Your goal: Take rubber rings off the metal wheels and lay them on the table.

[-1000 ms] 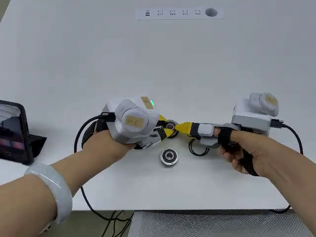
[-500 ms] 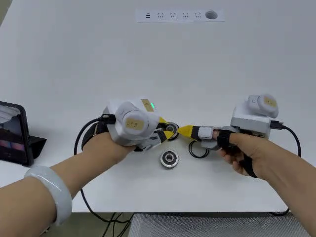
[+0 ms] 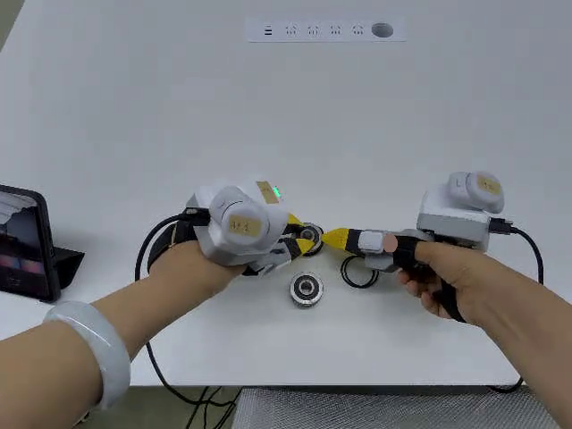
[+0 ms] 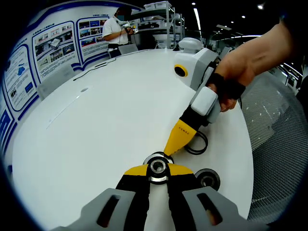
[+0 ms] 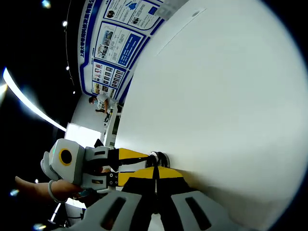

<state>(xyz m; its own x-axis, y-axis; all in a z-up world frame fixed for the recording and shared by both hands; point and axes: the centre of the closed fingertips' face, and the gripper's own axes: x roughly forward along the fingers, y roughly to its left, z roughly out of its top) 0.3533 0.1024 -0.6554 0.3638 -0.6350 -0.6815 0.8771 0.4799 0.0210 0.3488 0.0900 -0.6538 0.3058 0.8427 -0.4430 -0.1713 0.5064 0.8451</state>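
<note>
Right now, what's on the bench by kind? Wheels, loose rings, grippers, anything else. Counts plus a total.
Metal wheels: 2, the held wheel in the left gripper and the table wheel
Loose rubber ring: 1 clear; cannot tell if more are stacked
Grippers: 2, counting the right gripper
Power strip: 1
Screen on a stand: 1
Total: 7

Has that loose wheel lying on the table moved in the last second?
No. The loose wheel keeps its place below the power strip, beside the rubber ring.

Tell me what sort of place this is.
Probably a lab or demo hall: a large white worktable with a built-in white socket strip, and blue-bordered wall display boards behind it.
</note>
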